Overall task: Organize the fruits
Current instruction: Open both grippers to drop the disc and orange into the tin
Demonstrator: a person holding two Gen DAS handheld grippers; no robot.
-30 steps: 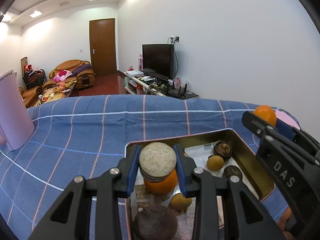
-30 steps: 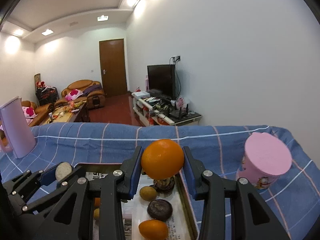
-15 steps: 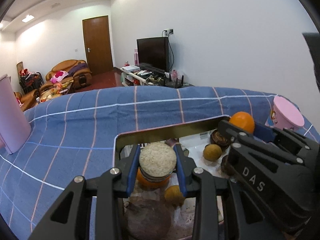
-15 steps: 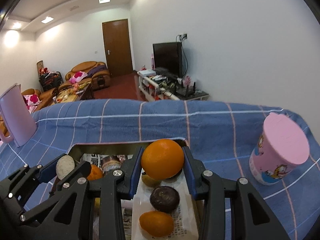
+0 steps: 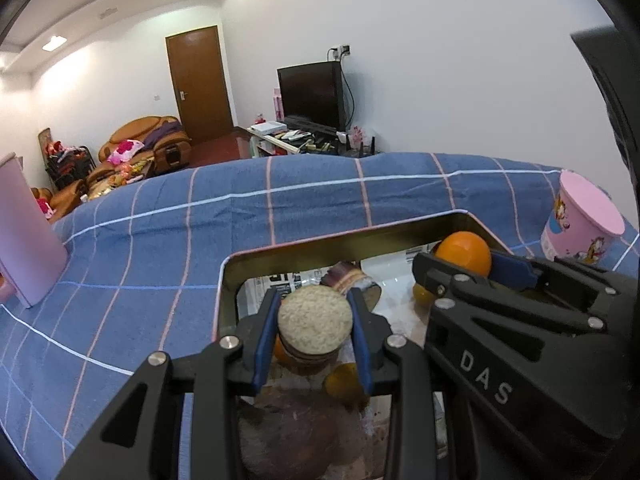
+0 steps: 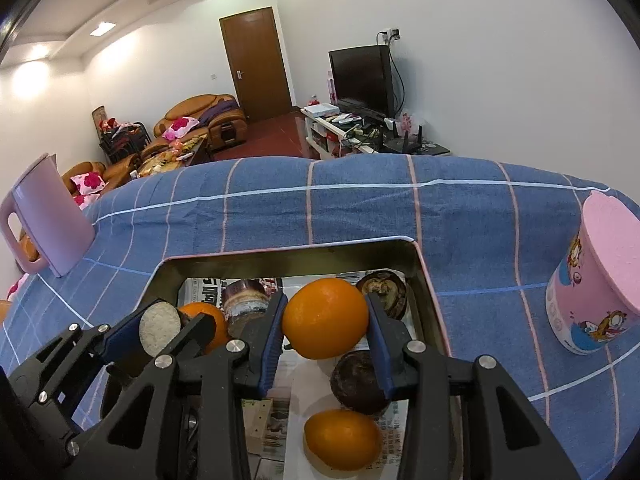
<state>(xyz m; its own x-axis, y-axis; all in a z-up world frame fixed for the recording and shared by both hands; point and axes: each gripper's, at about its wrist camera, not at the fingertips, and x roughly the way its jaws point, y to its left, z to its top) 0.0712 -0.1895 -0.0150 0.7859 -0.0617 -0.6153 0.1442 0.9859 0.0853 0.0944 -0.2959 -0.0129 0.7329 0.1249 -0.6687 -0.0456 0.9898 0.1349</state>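
A metal tray (image 5: 348, 238) (image 6: 288, 254) lined with newspaper sits on the blue checked cloth. My left gripper (image 5: 315, 330) is shut on a short sugarcane piece (image 5: 315, 320) with a pale cut end, low over the tray's left part. It also shows in the right wrist view (image 6: 160, 326). My right gripper (image 6: 325, 330) is shut on an orange (image 6: 325, 318) over the tray's right part; the orange also shows in the left wrist view (image 5: 464, 252). In the tray lie another sugarcane piece (image 5: 352, 280), oranges (image 6: 342, 444) and dark round fruits (image 6: 358, 378).
A pink cup (image 6: 600, 280) (image 5: 582, 224) stands on the cloth right of the tray. A pink kettle (image 6: 44, 216) (image 5: 22, 232) stands far left. Beyond the table are a sofa, a door and a TV.
Both grippers have come down and forward over the tray with their loads still held. The tray's far wall now lies ahead of both sets of fingers.
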